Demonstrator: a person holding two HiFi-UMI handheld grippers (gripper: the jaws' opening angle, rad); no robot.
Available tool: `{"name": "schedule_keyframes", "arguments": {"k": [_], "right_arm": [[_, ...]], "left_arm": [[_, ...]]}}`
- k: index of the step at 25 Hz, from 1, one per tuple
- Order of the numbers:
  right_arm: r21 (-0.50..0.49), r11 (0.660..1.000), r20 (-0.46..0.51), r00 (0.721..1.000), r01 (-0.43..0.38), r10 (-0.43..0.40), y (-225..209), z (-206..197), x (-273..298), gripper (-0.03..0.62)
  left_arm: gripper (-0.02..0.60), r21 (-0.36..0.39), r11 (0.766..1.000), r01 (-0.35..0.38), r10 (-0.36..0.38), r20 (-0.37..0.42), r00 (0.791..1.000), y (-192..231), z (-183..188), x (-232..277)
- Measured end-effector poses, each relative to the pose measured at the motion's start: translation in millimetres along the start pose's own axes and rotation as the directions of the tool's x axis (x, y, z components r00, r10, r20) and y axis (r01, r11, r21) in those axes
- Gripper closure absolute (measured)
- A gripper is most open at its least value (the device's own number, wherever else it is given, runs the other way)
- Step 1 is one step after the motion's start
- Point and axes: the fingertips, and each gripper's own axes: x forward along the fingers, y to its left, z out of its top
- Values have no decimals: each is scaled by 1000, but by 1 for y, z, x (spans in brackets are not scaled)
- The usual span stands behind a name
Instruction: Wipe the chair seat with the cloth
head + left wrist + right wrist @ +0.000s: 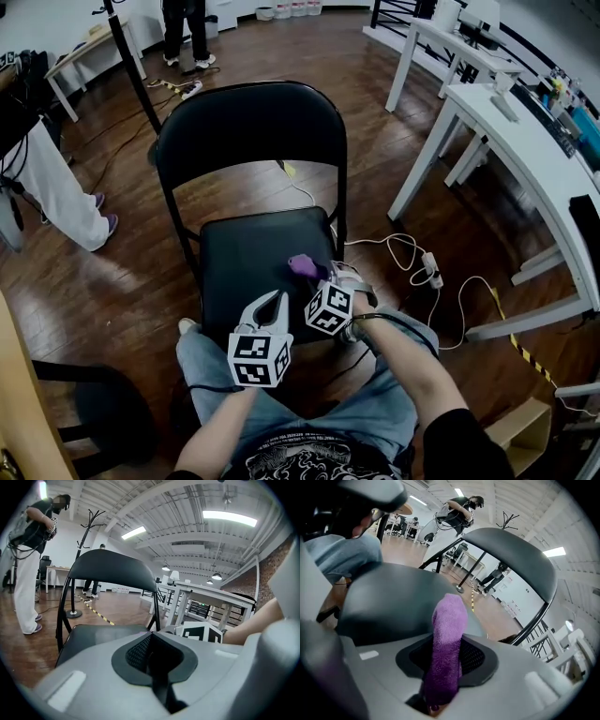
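Note:
A black folding chair stands in front of me, its padded seat [248, 262] [93, 637] [389, 602] facing up. My right gripper [319, 274] [450, 620] is shut on a purple cloth [305, 265] [446, 653], which sticks out past the jaws over the seat's right front part. Whether the cloth touches the seat cannot be told. My left gripper [272, 305] [152, 641] hovers at the seat's front edge, jaws shut with nothing between them.
The chair's backrest [251, 127] rises behind the seat. White tables [525, 141] stand at the right, with a cable and power strip [429, 267] on the wooden floor beside the chair. A person [52, 187] stands at the left, and a coat stand [131, 66] behind.

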Motion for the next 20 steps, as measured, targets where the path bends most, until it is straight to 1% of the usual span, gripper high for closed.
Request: {"name": "schedule_keyframes", "arguments": {"k": [9, 14, 20], "right_arm": [[41, 999, 10, 999, -32, 32, 52, -15, -48, 480], [39, 999, 15, 999, -36, 35, 73, -20, -66, 482], [55, 998, 11, 999, -35, 35, 80, -20, -71, 480]], "left_arm": [[577, -10, 1000, 16, -16, 27, 1000, -13, 6, -7], [577, -6, 1000, 21, -21, 34, 999, -18, 6, -11], [577, -5, 1000, 18, -18, 47, 999, -20, 8, -17]]}}
